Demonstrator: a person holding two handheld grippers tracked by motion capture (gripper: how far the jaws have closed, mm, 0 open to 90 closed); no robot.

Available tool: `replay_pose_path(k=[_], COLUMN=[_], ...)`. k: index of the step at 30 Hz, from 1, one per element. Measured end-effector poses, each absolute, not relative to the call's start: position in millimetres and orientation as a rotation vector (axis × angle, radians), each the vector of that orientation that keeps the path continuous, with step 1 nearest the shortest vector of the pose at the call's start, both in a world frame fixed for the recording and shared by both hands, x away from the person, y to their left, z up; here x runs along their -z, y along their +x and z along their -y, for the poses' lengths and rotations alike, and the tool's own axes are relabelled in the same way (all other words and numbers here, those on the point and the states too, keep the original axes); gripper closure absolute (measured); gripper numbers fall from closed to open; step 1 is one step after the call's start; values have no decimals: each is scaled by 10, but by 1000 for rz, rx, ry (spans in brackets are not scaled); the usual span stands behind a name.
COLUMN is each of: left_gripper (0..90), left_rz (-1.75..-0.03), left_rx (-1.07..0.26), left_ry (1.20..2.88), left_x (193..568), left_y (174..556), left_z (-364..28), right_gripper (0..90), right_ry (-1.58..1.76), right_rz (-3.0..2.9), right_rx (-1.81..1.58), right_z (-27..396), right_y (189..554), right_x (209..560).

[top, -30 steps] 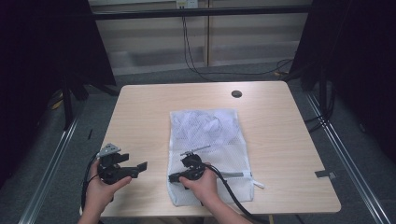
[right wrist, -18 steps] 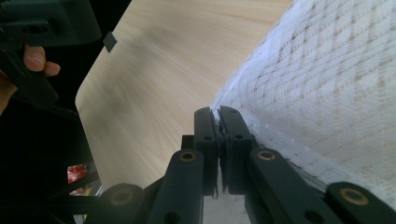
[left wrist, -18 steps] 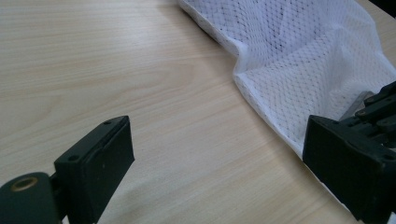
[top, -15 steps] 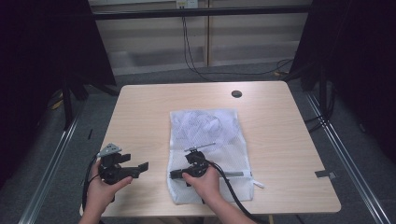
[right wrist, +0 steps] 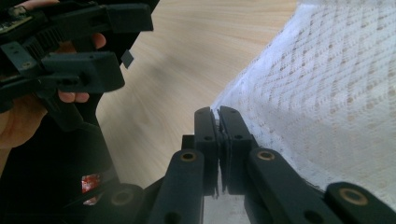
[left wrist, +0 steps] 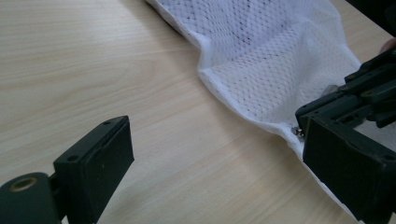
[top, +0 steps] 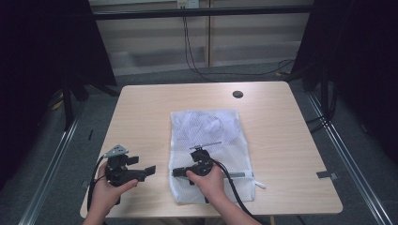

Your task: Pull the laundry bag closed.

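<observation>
The right hand-held gripper (top: 177, 172) had its jaws pressed together on the near left edge of the white mesh bag (top: 209, 136), which lay flat on the worktop (top: 281, 140) with its long axis running away from the person. The left hand-held gripper (top: 151, 169), jaws spread and empty, sat just left of that same edge, pointing towards it. The left gripper view showed the bag's hem (left wrist: 243, 116) and a small metal piece by the right gripper's tip; the high view showed the bag's whole outline.

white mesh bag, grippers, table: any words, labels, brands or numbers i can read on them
None can be read.
White mesh laundry bag: no print or label showing.
Light wooden table: bare, no markings.
Black left gripper and black right gripper: no legible lettering.
Small pale box on the far wall: too small to read.
</observation>
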State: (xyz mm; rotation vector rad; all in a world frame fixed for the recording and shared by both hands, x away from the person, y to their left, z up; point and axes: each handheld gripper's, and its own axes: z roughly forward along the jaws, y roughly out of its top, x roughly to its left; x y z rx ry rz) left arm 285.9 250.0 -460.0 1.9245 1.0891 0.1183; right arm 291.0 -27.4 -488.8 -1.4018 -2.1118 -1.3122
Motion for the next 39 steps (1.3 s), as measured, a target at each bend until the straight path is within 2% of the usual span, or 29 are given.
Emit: replay_pose_path(k=[8,39], left_gripper=[75,78], left_rz=[-1078,-1012], left_rx=[-37,138], left_ry=[1907,1940], left_x=[4603,4684], left_y=[2846,2793], left_z=[-2424,-2108], right_gripper=[871,871], right_ry=[-1404,-1395], right_rz=[2104,2100], right_rx=[1328,1376], right_z=[307,360], right_y=[2921,2934], right_x=[4845,4687])
